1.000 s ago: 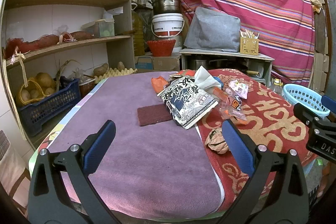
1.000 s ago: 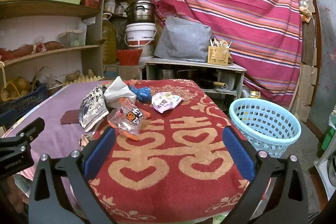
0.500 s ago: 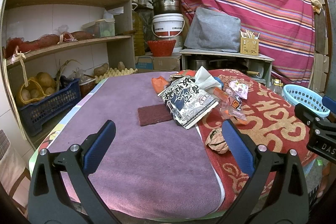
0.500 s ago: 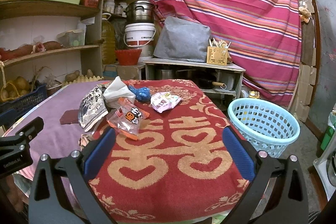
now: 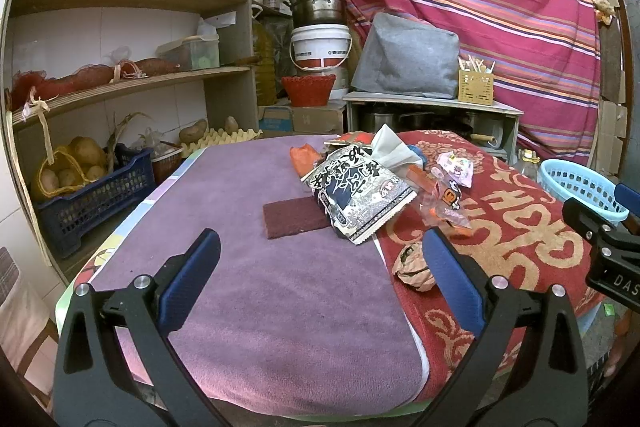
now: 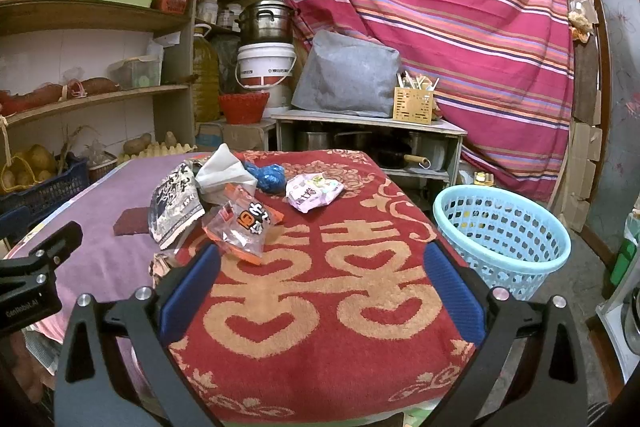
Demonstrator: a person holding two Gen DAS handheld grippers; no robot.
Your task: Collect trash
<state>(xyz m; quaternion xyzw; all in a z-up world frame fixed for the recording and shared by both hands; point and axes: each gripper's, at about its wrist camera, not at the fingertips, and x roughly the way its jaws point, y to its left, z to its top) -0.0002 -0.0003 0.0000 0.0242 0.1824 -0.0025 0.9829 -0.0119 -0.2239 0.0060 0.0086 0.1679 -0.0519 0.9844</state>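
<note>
- Lying in a loose cluster on the bench (image 6: 320, 367), none of the trash has been collected yet: a black-and-white wrapper (image 6: 174, 205), a white tissue (image 6: 224, 171), a clear orange-printed bag (image 6: 244, 225), a blue crumpled piece (image 6: 268, 177) and a pink-white packet (image 6: 314, 191).
- A crumpled brown paper ball (image 5: 414, 265) lies apart from the cluster, nearer the bench edge, just beside the right finger of the left gripper (image 5: 320, 279) in that view.
- The black-and-white wrapper overlaps a dark red pad (image 5: 294, 217) on the purple cloth; whether the pad counts as trash cannot be told.
- The light blue basket (image 6: 502, 241) stands on the floor beside the bench on the right side, apart from it, and is the probable drop point.
- Left gripper: fingers spread wide, holding nothing, above the purple cloth.
- Right gripper (image 6: 320, 287): fingers spread wide, holding nothing, above the red patterned cloth.
- Risk: the wrappers overlap, so closing on one may drag or scatter its neighbours.
- Risk: thin film lies flat on soft cloth; the fingers may pinch the cloth with it, or slip off the film.
- Risk: the tissue and the bags are light and may fall short of the basket if let go before they are over its rim.
- Risk: the two grippers work close together and may collide near the cluster.
</note>
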